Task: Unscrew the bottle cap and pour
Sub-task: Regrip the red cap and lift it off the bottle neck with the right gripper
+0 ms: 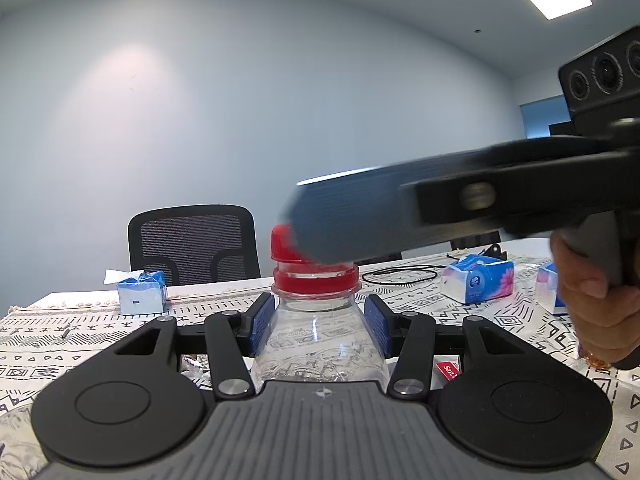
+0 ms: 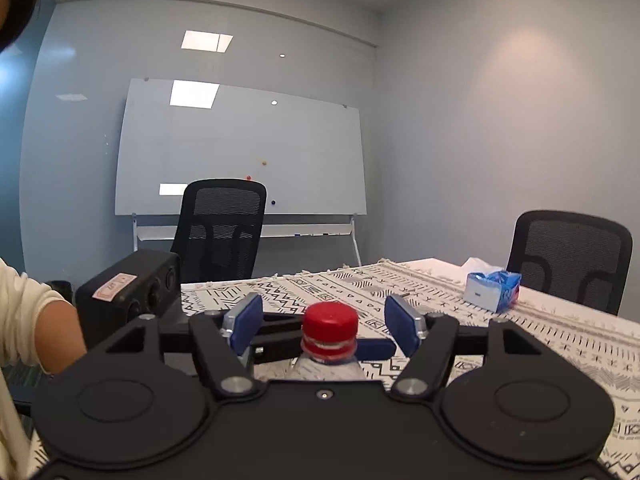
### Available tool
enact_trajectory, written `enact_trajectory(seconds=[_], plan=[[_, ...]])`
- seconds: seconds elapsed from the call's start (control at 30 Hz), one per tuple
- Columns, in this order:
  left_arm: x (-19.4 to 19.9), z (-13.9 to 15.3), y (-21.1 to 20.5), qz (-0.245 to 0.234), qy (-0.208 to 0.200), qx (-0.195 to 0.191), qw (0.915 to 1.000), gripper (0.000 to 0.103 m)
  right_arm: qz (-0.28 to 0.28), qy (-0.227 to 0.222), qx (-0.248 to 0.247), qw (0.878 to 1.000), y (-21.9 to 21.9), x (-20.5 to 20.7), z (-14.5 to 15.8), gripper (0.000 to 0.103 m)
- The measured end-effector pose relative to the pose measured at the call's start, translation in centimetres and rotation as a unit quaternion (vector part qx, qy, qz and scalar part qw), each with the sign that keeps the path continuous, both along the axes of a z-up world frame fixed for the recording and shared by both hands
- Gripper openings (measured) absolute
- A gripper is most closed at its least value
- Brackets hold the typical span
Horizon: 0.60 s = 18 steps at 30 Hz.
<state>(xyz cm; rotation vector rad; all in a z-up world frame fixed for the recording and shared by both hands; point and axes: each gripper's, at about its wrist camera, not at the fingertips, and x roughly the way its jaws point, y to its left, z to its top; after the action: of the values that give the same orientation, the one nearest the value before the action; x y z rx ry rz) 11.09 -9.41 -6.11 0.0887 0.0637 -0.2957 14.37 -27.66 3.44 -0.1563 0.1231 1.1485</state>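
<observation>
1. A tissue box (image 1: pixel 141 292), blue and white with a paper tuft, sits far left on the table (image 1: pixel 80 332), whose white cloth is printed with black zigzags and triangles.
2. Behind it stands a black mesh-backed chair (image 1: pixel 194 242).
3. The left gripper (image 1: pixel 320 322) is clenched on the clear plastic bottle (image 1: pixel 320 344): its ribbed blue pads (image 1: pixel 262 322) press the bottle's sloping shoulder from both sides, just under the red collar ring.
4. The bottle stands upright at centre, near the table's near edge; its ridged red cap (image 2: pixel 330 326) is still on.
5. The right gripper (image 2: pixel 328 322) straddles the cap with its jaws released, both pads clear of it. From the left wrist its blurred finger hides most of the cap, so the seating is hard to judge.
6. Far right lie a black cable loop (image 1: pixel 404 276) and a tissue pack (image 1: pixel 478 280) with a pink flower.
</observation>
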Motion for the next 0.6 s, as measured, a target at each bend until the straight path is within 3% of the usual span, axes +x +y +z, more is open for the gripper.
enact_trajectory(seconds=[0.3,0.5,0.6], plan=[[0.2,-0.1,0.2,0.003,-0.001,-0.002,1.0,0.048,-0.037,0.02,0.003,0.999,-1.9,0.4,-0.2,0.072],[0.2,-0.1,0.3,0.004,0.001,-0.002,1.0,0.048,-0.039,0.001,-0.015,0.999,-0.2,0.0,0.0,0.073],[0.2,0.0,0.4,0.002,0.002,-0.003,1.0,0.048,-0.047,0.005,-0.022,0.999,-0.3,0.2,-0.1,0.063]])
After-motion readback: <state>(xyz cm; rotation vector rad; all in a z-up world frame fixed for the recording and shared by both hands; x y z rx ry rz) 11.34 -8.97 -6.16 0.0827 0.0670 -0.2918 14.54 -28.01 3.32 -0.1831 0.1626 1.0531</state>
